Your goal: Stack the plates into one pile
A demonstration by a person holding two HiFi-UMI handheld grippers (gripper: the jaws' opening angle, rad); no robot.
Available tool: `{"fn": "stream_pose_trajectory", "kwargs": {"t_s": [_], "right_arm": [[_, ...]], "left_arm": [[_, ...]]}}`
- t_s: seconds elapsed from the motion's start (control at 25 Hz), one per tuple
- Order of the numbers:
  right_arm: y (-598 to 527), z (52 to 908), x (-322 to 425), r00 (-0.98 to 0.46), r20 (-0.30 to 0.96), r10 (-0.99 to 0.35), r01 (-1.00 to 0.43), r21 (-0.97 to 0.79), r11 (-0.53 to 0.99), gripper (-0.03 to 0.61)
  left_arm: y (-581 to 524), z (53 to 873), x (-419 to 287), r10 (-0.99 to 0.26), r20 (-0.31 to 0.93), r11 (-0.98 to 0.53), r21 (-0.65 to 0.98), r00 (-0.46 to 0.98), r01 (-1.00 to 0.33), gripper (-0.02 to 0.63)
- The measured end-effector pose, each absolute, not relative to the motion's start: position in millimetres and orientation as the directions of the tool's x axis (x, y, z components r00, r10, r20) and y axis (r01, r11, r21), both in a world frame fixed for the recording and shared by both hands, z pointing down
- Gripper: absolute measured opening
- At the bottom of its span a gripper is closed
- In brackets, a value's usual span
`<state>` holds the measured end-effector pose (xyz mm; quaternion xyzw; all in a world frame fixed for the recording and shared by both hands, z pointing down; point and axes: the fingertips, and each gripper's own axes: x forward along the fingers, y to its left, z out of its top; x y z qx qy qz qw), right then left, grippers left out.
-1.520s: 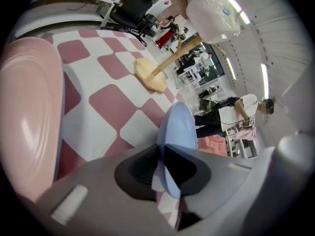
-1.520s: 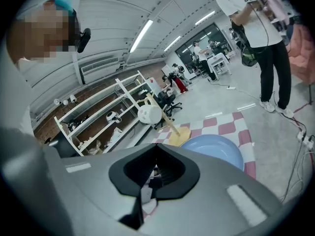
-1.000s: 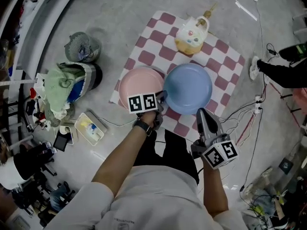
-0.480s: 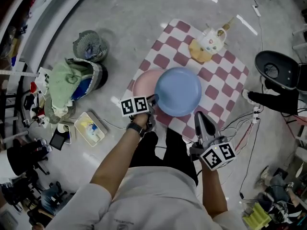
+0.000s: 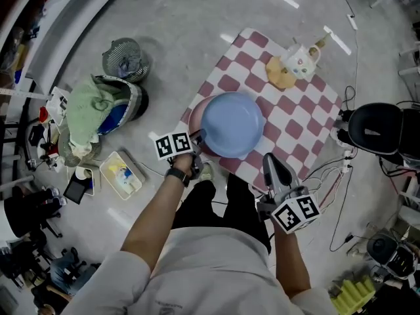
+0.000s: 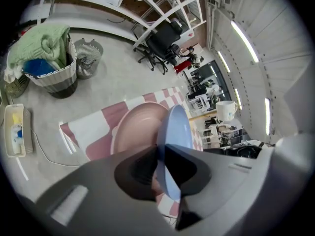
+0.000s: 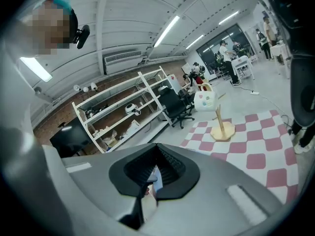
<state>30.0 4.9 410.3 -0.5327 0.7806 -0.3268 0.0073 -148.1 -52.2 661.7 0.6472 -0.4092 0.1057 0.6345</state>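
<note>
Blue plate (image 5: pixel 233 125), pinched in the left gripper's (image 5: pixel 197 137) jaws, overhangs the pink plate (image 6: pixel 134 131). Released off-centre, it could slide off. Right gripper (image 5: pixel 271 162): jaws closed, empty.

The blue plate (image 6: pixel 176 129) clamped between the fingers of the left gripper (image 6: pixel 162 154) looks like smooth plastic with a satin finish. The pink plate (image 6: pixel 135 132) just beyond them has the same soft sheen. The shell of the right gripper (image 7: pixel 155 173) is matt grey plastic, and its 2 black pads are ribbed. Under the fingers lies a matt checked cloth (image 5: pixel 295 120) on a polished grey floor (image 5: pixel 184 25). Ahead of the right fingers is a pale wooden stand (image 7: pixel 222 128).
</note>
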Motion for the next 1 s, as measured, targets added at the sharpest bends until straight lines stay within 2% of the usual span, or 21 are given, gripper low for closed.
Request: {"fn": "stream_pose_trajectory", "kwargs": {"t_s": [0.56,1.0], "right_arm": [[3.7,411.6,14.7,-0.436,0.346,-0.831,-0.831,-0.510,0.223,0.009],[2.2,409.2,7.4,-0.454,0.344,-0.822,-0.829,-0.502,0.248,0.011]], "left_arm": [[-50.6,683.6,-190.7,-0.379,0.694,0.169,0.702,0.612,-0.692,0.054],[-49.1,688.5,-199.4,-0.378,0.733,0.091,0.638,0.566,-0.765,0.069]]}}
